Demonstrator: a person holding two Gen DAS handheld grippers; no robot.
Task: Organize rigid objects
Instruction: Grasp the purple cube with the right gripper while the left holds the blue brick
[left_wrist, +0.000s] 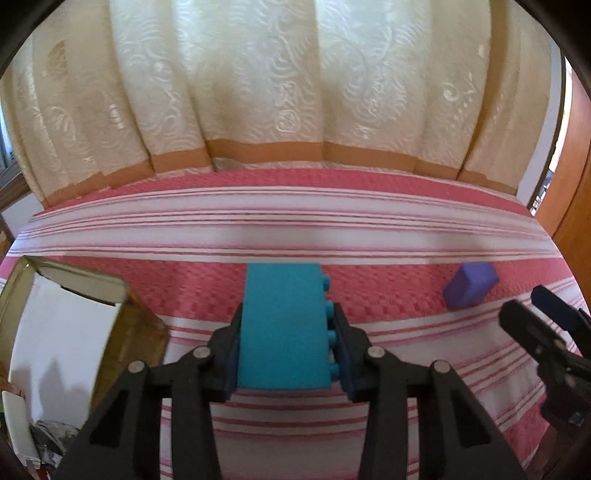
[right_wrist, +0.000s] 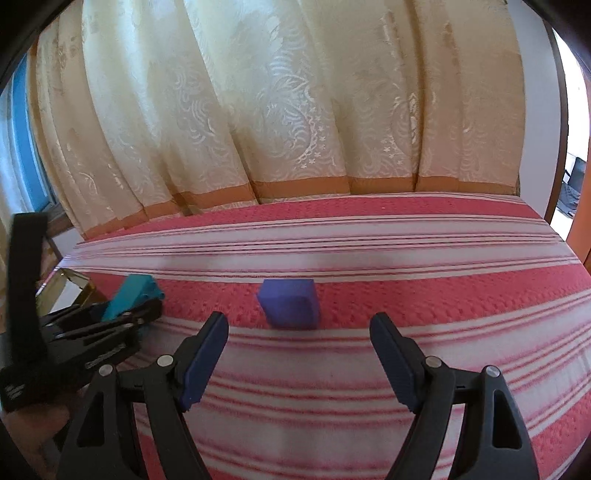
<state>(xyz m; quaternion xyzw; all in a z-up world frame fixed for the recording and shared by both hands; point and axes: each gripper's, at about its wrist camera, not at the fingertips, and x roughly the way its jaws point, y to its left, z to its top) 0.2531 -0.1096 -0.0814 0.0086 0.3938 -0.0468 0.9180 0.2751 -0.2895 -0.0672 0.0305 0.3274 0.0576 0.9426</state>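
Two blocks are seen on the bed (right_wrist: 369, 387); the teal block (left_wrist: 282, 328) is gripped by the left gripper (left_wrist: 286, 347) for lifting; the purple block (right_wrist: 290, 302), at twelve o'clock, is faced by the right gripper (right_wrist: 299, 360), fingers apart, empty.

Bedspread (left_wrist: 295, 229), pink-red woven texture with white bands and thin red stripes, covers the whole surface. Cream curtain (left_wrist: 258, 81) with swirl pattern hangs in folds behind, orange-tan band along its hem touching the far edge of the bedspread. Wooden door frame (left_wrist: 576, 206) at right edge. Window frame (right_wrist: 26, 140) with blue strip at far left. Small clutter, lower left, too blurred to identify.
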